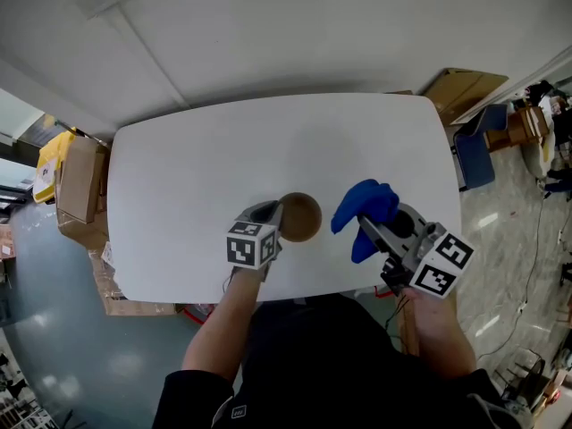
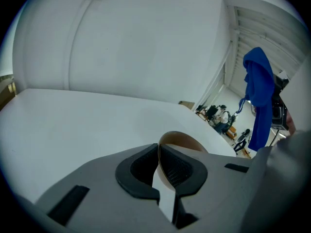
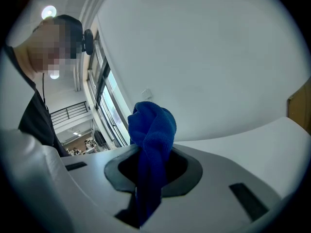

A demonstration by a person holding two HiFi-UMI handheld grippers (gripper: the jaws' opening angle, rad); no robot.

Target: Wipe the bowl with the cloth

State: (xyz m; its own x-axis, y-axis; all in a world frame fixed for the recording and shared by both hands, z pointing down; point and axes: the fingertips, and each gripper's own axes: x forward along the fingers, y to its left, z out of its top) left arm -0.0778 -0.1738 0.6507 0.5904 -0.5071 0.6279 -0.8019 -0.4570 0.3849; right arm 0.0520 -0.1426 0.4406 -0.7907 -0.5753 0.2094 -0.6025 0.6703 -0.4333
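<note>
While left gripper (image 1: 275,217), forearm reaching from near side, pinches left rim of brown bowl (image 1: 302,217) near table's (image 1: 179,177) near edge, right gripper (image 1: 380,229), angled far-left, clamps bunched blue cloth (image 1: 365,206) right of bowl.

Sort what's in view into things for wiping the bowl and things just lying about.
Job: brown bowl, rim clamped in left gripper; blue cloth, held in right gripper.
Lying about: cardboard boxes left of the table; another box past its right corner.
</note>
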